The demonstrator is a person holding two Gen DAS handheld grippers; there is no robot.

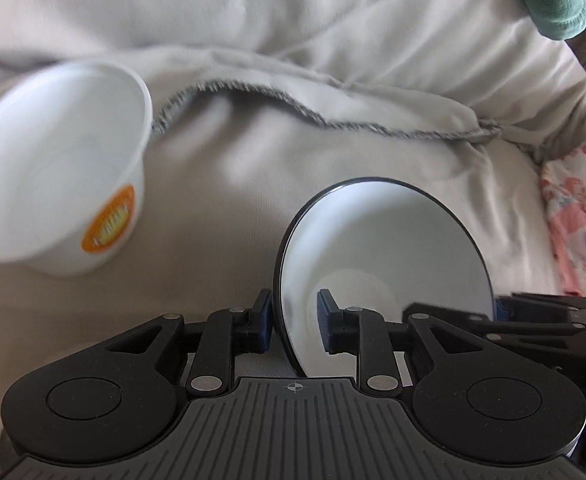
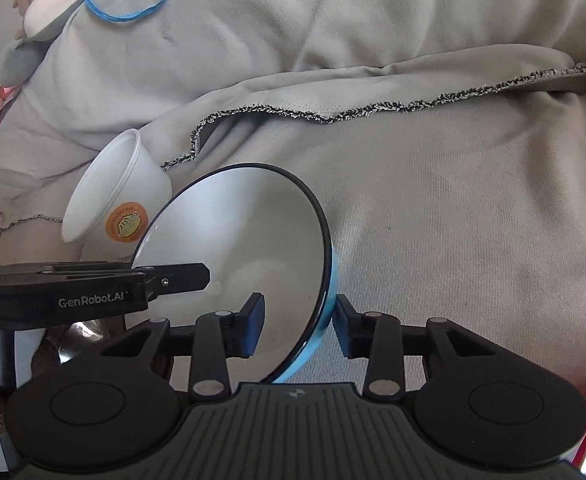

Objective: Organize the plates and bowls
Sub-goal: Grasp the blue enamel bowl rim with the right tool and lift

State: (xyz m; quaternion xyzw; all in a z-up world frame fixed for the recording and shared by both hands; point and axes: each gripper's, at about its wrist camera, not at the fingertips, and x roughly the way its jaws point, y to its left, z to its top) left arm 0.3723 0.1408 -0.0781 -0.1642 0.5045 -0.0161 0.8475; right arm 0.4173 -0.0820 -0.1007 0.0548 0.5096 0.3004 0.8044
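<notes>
A shallow bowl (image 1: 393,240) with a black rim, white inside and light blue outside stands tilted on edge above the bed, between both grippers. My left gripper (image 1: 295,320) straddles its left rim. The outer pad lies against the outside of the bowl, and the inner pad stands slightly off the wall. In the right wrist view my right gripper (image 2: 297,320) is shut on the bowl (image 2: 245,220), one pad inside and one on the blue outside. A finger (image 2: 185,276) of the left gripper reaches over the bowl's left rim. A white plastic tub (image 1: 53,168) with an orange sticker lies tipped to the left.
A beige blanket (image 2: 453,220) with a frayed hem covers the soft surface. The tub (image 2: 109,196) lies just behind the bowl. A green cloth (image 1: 561,8) and floral fabric (image 1: 581,220) lie at the right. A plush toy (image 2: 45,4) and a blue loop (image 2: 133,4) lie at the far left.
</notes>
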